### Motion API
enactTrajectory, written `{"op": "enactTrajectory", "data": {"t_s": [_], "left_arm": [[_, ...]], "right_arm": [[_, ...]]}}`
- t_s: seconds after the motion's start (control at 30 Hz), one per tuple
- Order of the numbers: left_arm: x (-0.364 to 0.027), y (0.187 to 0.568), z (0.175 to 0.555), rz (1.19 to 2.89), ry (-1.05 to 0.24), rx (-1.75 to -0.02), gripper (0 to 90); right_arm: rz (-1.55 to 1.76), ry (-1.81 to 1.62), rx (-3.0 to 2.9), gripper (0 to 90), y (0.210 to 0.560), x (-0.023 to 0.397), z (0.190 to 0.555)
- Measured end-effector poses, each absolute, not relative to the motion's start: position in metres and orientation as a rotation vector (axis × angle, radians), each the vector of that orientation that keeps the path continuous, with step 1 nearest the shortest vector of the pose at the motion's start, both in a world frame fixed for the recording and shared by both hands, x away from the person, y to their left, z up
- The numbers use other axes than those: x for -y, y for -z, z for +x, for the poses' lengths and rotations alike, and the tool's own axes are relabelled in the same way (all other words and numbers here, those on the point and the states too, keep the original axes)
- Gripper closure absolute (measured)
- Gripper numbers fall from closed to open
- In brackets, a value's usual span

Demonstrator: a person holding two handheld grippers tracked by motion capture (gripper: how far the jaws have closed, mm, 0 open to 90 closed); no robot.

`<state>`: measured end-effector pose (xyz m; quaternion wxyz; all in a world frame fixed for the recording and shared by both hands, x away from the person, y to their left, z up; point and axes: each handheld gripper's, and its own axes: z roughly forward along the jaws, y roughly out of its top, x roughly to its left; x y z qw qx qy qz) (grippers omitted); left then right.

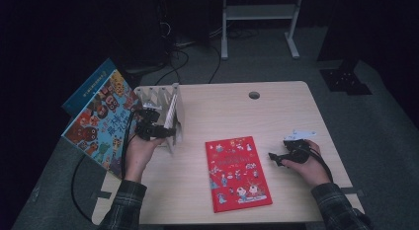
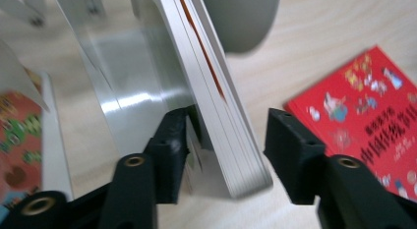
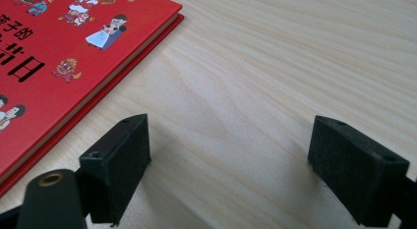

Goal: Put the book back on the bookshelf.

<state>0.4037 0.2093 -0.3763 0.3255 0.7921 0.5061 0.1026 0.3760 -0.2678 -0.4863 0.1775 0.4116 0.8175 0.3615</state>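
While the room behind lies dark, the pale wooden table bears one metal rack and three books. The left gripper stands spread around a book upright in the rack; the right gripper gapes empty beside the red book.

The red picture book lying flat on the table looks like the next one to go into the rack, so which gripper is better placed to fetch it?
Probably the right gripper: it rests open beside the red picture book, while the left gripper straddles the standing white-edged book in the metal rack.
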Motion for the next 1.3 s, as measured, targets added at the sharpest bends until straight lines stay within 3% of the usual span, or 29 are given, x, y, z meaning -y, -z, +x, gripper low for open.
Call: {"op": "enactTrajectory", "data": {"t_s": [0.43,1.3], "left_arm": [[-0.189,0.384,0.404,2.085,-0.175,-1.250,45.7],[-0.197,0.391,0.373,2.213,-0.223,-1.136,26.9]], "right_arm": [[1.160,-1.023,-2.317,14.9,0.486,0.267,0.377],[1.162,-1.025,-2.318,14.9,0.486,0.267,0.374]]}}
